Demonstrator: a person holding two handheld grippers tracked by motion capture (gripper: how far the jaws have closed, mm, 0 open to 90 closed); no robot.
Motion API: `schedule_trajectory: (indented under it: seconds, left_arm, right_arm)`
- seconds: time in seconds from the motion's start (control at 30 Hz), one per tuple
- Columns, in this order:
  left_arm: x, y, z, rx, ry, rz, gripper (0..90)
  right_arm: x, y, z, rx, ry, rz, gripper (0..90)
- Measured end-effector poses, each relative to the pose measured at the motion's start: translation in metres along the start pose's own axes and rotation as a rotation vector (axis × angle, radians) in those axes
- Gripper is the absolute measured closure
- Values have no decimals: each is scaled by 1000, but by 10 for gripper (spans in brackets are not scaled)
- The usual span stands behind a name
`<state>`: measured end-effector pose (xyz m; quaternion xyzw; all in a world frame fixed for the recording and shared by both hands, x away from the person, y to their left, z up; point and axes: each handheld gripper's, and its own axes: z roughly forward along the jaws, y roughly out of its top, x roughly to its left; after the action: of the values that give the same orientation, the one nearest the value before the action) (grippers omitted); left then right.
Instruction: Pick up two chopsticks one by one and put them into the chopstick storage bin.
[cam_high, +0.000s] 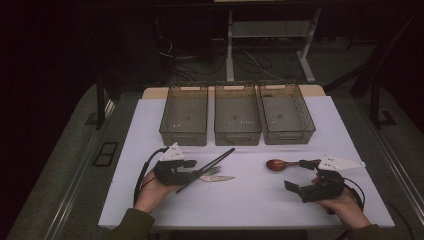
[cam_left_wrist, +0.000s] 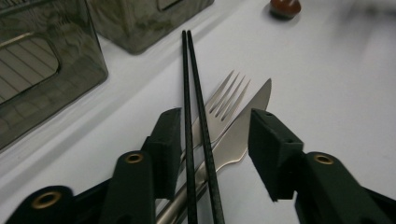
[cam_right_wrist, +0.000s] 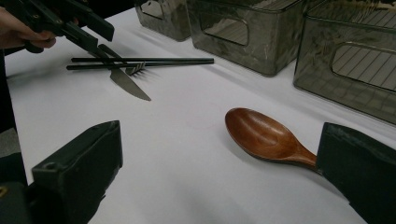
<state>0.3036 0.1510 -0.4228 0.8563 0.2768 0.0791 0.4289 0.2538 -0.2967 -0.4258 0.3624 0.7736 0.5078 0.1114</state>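
Two black chopsticks (cam_high: 207, 162) (cam_left_wrist: 189, 84) lie across a metal fork (cam_high: 212, 170) (cam_left_wrist: 226, 100) and a table knife (cam_high: 220, 178) (cam_left_wrist: 247, 116) on the white table (cam_high: 250, 200). My left gripper (cam_high: 197, 172) (cam_left_wrist: 215, 116) straddles all three. Its left jaw sits right beside the chopsticks, and its right jaw stands off the knife with a gap. A brown wooden spoon (cam_high: 277, 164) (cam_right_wrist: 261, 133) lies to the right. My right gripper (cam_high: 297, 174) (cam_right_wrist: 219, 135) is open wide. The spoon's handle runs behind its right jaw.
Three see-through grey bins (cam_high: 184, 115) (cam_high: 237, 115) (cam_high: 286, 112) stand in a row at the back of the table. Bare white surface lies between the cutlery and the spoon and along the front edge.
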Motion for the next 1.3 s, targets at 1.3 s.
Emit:
schedule_trajectory:
  seconds: [1.3]
  left_arm:
    - [7,-10,16,91,66,-29,782]
  right_arm:
    - [0,-1,1,5,0,-3,1]
